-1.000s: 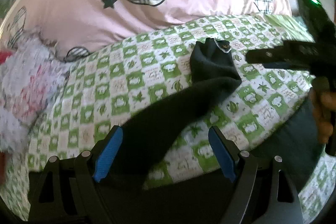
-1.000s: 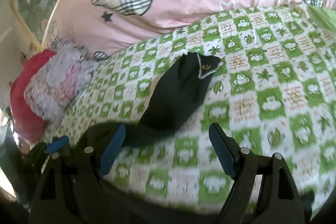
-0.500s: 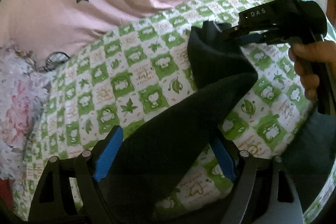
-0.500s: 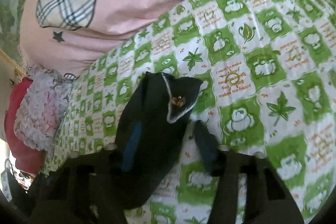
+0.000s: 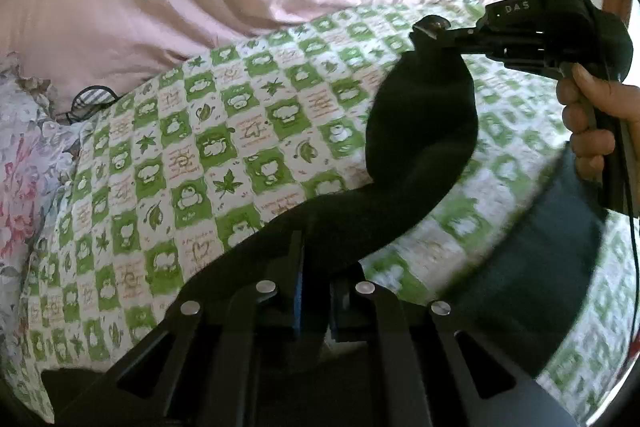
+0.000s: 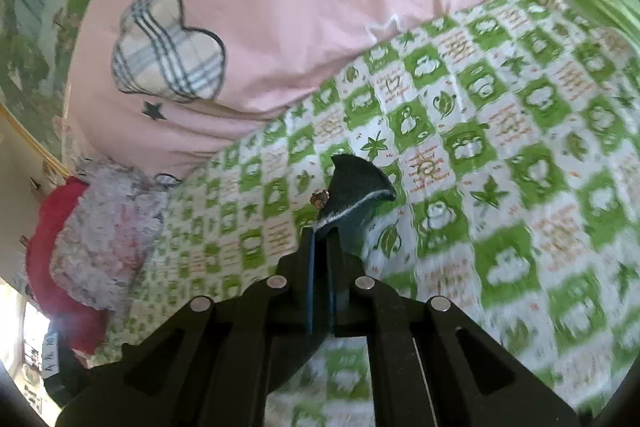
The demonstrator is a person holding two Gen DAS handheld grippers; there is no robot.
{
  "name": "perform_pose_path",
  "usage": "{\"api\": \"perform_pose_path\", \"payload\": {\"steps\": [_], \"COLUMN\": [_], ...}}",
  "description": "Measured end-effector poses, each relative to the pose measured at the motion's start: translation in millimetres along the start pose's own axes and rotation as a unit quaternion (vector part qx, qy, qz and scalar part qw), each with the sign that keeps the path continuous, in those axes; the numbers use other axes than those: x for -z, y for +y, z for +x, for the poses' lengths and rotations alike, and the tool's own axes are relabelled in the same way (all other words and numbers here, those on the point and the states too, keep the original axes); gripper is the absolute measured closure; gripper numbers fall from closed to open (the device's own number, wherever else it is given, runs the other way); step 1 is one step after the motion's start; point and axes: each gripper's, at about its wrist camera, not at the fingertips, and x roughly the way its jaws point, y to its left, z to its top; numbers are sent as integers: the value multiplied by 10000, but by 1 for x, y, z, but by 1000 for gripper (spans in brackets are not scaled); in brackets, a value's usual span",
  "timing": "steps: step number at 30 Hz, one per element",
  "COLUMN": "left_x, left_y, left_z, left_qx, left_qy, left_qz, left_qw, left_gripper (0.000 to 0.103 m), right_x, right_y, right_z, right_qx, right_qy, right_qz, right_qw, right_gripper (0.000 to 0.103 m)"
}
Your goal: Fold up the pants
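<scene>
The bed (image 5: 224, 155), with its green-and-white checked sheet, fills most of what I see, and a pink duvet (image 5: 100, 7) with plaid hearts is heaped along its far side. A floral cushion (image 6: 100, 227) sits off at the left edge. Across the sheet runs the dark pants (image 5: 420, 131), twisted and hanging partly clear of the bed between my two grips. My left hand-held gripper (image 5: 316, 303) has its fingers drawn nearly together on the near stretch of cloth. My right hand-held gripper (image 6: 320, 267) is pinched tight on the waistband corner, just below the small metal button (image 6: 319, 200).

I judge this to be the opening step: both ends caught, nothing folded yet. The next move calls for pulling the two grips apart to take out the twist, then laying the pants flat on the sheet before bringing one half over the other.
</scene>
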Motion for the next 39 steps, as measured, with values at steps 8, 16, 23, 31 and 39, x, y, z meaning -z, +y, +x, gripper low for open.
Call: {"api": "perform_pose_path", "payload": {"steps": [8,16,23,31,39], "left_x": [33,61,78,96,106], "left_y": [-16,-56,-75,-89,-95], "left_z": [-48,-70,-68,-58,-49], "left_qx": [436,646,714,741,784], "left_qy": [-207,-273,-139,76,216], "left_qz": [-86,241,416,578,635], "left_qw": [9988,9972,9965,9955,9947], "left_gripper": [97,97,97,97,97], "right_x": [32,91,133,159,172], "right_y": [-9,-35,-58,-79,-86], "right_z": [-79,-143,-165,-156,-160], "right_qx": [164,385,670,1176,1471], "right_qy": [-270,-530,-648,-467,-439], "right_qz": [160,549,819,849,882], "right_qw": [9994,9963,9923,9883,9842], "right_gripper": [97,97,97,97,97]}}
